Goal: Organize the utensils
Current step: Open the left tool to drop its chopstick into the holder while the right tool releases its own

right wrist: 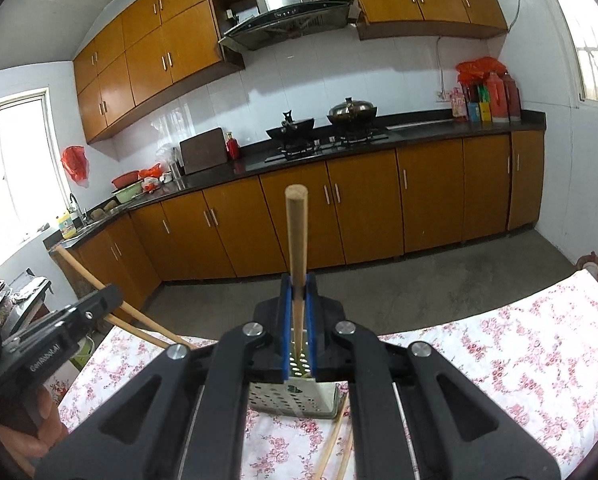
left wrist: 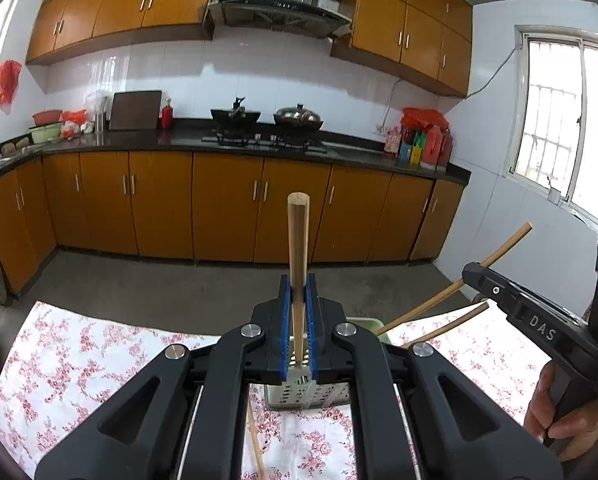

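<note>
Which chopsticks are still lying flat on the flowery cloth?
The loose chopsticks beside the perforated metal holder. The other two stand upright, one pinched in the left gripper, one in the right gripper.

Bright daylight from windows (left wrist: 555, 120); blown-out glare; fisheye edge bending; sharp focus.

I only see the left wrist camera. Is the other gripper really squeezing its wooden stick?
Observer: Yes. In the right wrist view, the right gripper has its blue pads shut on a round light wooden chopstick.
Operator: Where does the bottom of it go?
Observer: It points down at the perforated silver metal holder, just below the pads. I cannot tell if it is inside.
Operator: Are any sticks lying on the table?
Observer: Two thin loose wooden chopsticks lie on the pink floral tablecloth by the holder's near corner.
</note>
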### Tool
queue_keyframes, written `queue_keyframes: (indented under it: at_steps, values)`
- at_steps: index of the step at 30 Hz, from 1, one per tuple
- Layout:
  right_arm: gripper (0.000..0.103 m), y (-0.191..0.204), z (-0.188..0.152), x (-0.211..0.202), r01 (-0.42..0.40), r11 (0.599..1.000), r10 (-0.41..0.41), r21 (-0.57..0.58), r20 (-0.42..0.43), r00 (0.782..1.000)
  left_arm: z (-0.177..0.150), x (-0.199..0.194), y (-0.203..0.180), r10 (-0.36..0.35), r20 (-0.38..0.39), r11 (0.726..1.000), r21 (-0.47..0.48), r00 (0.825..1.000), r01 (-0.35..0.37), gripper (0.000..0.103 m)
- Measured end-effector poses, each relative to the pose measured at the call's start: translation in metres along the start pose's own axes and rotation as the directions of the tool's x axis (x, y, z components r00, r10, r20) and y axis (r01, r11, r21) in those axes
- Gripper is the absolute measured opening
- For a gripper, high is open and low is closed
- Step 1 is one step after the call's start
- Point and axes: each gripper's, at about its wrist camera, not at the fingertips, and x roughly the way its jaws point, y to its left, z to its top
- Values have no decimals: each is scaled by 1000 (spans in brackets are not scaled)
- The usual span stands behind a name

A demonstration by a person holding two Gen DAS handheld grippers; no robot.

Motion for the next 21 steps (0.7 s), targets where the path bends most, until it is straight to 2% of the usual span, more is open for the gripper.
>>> queue_keyframes:
  at_steps: [7, 13, 16, 21]
  values:
    - [15, -3, 2, -1, 15, 1000, -15, 7, -5, 1000, 5, -7, -2, 9, -4, 1000, 0, 1000, -9, 8]
    - [21, 0, 5, -29, 29, 1000, -28, -2, 38, 999, 16, -32, 0, 11, 35, 1000, -22, 999, -10, 12]
    - [23, 1, 3, -51, 47, 999, -46, -23, 60, 997, 17, -54, 5, 26, 64, 999, -20, 998, -25, 29]
    - [24, -8, -26, -78, 68, 997, -67, -29, 28, 997, 0, -77, 18, 52, 59, 999, -10, 997, -52, 29]
